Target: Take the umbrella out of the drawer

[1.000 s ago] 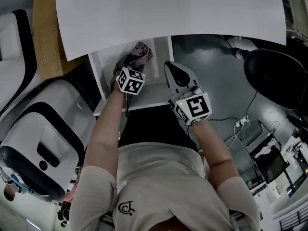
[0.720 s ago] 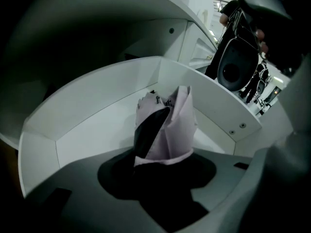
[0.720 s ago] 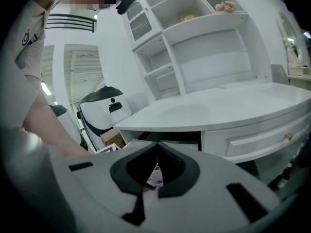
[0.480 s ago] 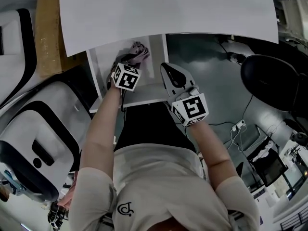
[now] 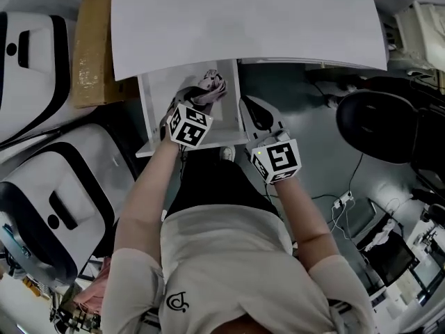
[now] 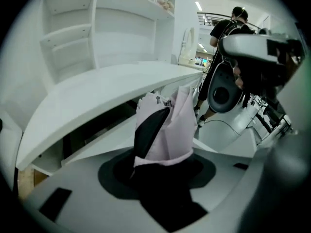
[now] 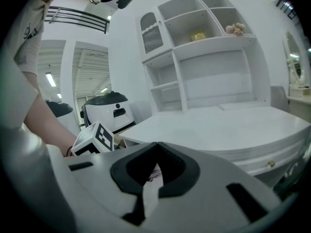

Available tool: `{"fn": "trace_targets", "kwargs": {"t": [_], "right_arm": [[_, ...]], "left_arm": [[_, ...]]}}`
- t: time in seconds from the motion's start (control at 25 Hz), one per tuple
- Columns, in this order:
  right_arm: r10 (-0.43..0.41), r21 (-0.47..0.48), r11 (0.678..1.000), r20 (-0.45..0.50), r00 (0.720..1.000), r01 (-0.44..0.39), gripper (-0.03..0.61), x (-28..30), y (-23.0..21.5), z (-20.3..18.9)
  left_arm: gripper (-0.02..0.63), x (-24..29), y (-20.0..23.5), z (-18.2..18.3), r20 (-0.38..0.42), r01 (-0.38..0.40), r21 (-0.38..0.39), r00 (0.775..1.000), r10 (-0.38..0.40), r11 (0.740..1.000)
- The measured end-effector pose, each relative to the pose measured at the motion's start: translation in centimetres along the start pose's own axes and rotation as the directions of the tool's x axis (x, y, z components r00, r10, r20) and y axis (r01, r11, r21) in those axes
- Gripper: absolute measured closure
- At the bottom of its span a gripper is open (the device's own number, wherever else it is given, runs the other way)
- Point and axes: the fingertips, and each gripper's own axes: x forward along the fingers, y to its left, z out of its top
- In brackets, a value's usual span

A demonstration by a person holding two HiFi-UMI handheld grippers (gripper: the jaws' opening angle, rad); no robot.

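Jaws of my left gripper (image 6: 160, 161) were pinching the folded umbrella (image 6: 167, 130) at its near end, its long axis running straight ahead of them over the open drawer (image 5: 154, 96), while my right gripper (image 7: 156, 152), jaws pressed together and empty, was just beside.

A white desk (image 5: 243, 19) stands on grey floor (image 5: 302, 110), its drawer (image 5: 158, 99) open.
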Motion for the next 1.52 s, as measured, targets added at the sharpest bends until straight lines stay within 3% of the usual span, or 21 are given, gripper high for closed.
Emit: {"fn": "trace_targets", "kwargs": {"t": [0.28, 0.52, 0.84, 1.08, 1.36, 1.52], "right_arm": [[-0.001, -0.043, 0.999, 0.054, 0.999, 0.003, 0.571, -1.8, 0.0, 4.5], [-0.003, -0.052, 0.999, 0.103, 0.995, 0.009, 0.571, -2.6, 0.4, 8.6], [0.019, -0.108, 0.994, 0.168, 0.986, -0.001, 0.571, -3.3, 1.1, 14.7], [0.032, -0.116, 0.993, 0.23, 0.973, -0.005, 0.571, -3.7, 2.7, 19.1], [0.067, -0.162, 0.987, 0.287, 0.956, -0.02, 0.571, -3.2, 4.8, 23.0], [0.072, -0.182, 0.983, 0.329, 0.942, -0.011, 0.572, -3.0, 5.7, 24.7]], "left_arm": [[0.394, -6.7, -1.8, 4.6, 0.137, -0.009, -0.013, 0.991, 0.011, 1.0], [0.393, -13.2, -1.8, 9.6, 0.304, -0.045, -0.024, 0.951, 0.05, 0.999], [0.393, -22.5, 0.6, 15.6, 0.51, -0.128, -0.036, 0.85, 0.128, 0.991], [0.391, -28.8, 3.1, 17.6, 0.625, -0.149, -0.134, 0.754, 0.2, 0.98], [0.391, -35.3, 6.1, 18.4, 0.708, -0.194, -0.184, 0.654, 0.266, 0.964], [0.391, -37.2, 8.0, 18.1, 0.722, -0.217, -0.209, 0.623, 0.301, 0.953]]}}
